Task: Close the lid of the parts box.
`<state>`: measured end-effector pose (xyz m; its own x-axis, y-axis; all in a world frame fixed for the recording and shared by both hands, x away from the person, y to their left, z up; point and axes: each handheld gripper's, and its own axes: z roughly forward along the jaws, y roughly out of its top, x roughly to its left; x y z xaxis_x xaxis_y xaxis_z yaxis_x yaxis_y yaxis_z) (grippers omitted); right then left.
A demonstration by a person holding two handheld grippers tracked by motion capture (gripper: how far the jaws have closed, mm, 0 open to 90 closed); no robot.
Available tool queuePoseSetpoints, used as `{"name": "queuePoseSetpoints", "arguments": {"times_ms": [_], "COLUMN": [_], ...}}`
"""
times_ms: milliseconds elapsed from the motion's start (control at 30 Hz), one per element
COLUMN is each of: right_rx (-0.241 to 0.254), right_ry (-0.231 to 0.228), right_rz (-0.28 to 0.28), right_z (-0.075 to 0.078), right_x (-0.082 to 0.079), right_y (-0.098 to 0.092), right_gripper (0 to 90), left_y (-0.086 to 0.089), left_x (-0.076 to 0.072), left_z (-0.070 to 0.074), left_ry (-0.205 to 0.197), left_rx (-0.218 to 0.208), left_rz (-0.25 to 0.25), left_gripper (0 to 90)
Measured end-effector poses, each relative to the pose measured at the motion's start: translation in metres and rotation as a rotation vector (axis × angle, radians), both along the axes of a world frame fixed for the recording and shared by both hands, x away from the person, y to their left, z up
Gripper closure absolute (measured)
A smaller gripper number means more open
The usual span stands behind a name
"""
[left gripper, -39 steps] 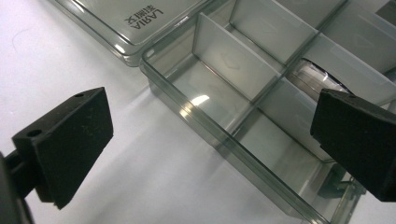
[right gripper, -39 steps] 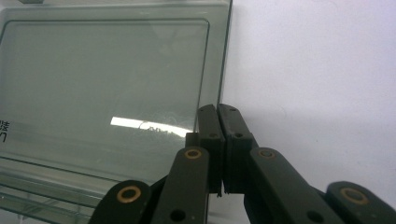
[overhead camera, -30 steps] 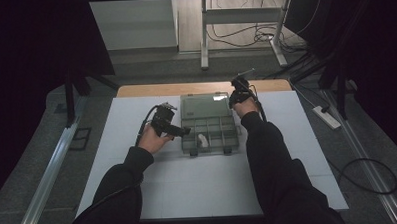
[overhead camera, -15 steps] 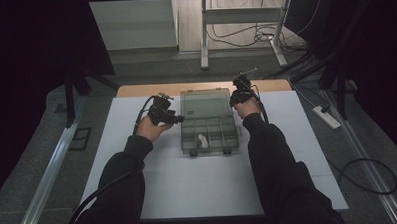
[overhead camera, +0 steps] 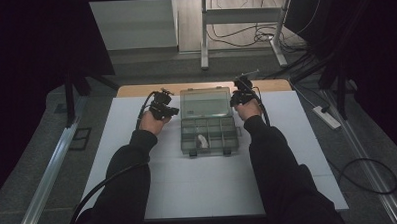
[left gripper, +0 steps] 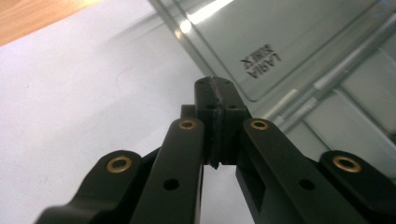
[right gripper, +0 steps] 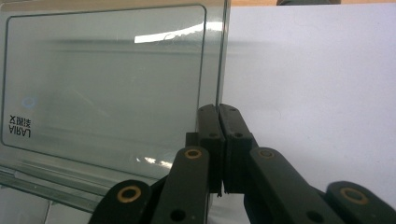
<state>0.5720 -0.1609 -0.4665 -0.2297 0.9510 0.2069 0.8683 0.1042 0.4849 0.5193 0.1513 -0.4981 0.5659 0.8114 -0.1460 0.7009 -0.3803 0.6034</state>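
Observation:
A clear plastic organiser box (overhead camera: pixel 210 134) lies open on the white sheet, with its lid (overhead camera: pixel 205 103) swung to the far side. A small white piece (overhead camera: pixel 202 140) sits in one compartment. My left gripper (overhead camera: pixel 172 111) is just left of the lid. In the left gripper view its jaws (left gripper: pixel 215 86) have just been closing and are shut with nothing between them, the lid (left gripper: pixel 289 42) lying off to their right. My right gripper (overhead camera: pixel 234 98) is at the lid's right edge. In the right gripper view it (right gripper: pixel 218 109) is shut on that thin edge of the lid (right gripper: pixel 107 84).
The white sheet (overhead camera: pixel 199 187) covers most of the wooden table (overhead camera: pixel 135 89). A metal stand (overhead camera: pixel 204 42) and cables are on the floor beyond the table. A power strip (overhead camera: pixel 327 117) lies on the floor to the right.
My left hand has moved from the box's left side toward the far end, beside the lid, and its jaws have shut. The right hand has stayed at the lid's right edge.

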Motion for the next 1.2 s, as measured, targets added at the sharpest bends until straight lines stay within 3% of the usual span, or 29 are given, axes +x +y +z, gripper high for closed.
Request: {"name": "queuePoseSetpoints", "arguments": {"times_ms": [367,767,967,1200], "right_rx": [0.003,-0.001,-0.002,0.010], "right_ry": [-0.020,-0.049,-0.068,-0.092], "right_rz": [0.001,0.011,0.012,0.015], "right_z": [0.001,0.004,0.004,0.008], "right_x": [-0.004,-0.009,-0.012,-0.019], "right_y": [-0.001,0.000,0.000,-0.003], "right_gripper": [88.8,88.8,88.8,88.9], "left_y": [-0.007,-0.014,-0.012,-0.010], "left_x": [0.011,0.024,0.033,0.040], "left_z": [-0.015,-0.025,-0.025,-0.017], "left_ry": [0.037,0.031,0.015,-0.017], "left_rx": [0.017,0.007,-0.044,-0.131], "left_rz": [0.022,0.038,0.062,0.077], "left_gripper": [89.3,89.3,89.3,89.3]}}
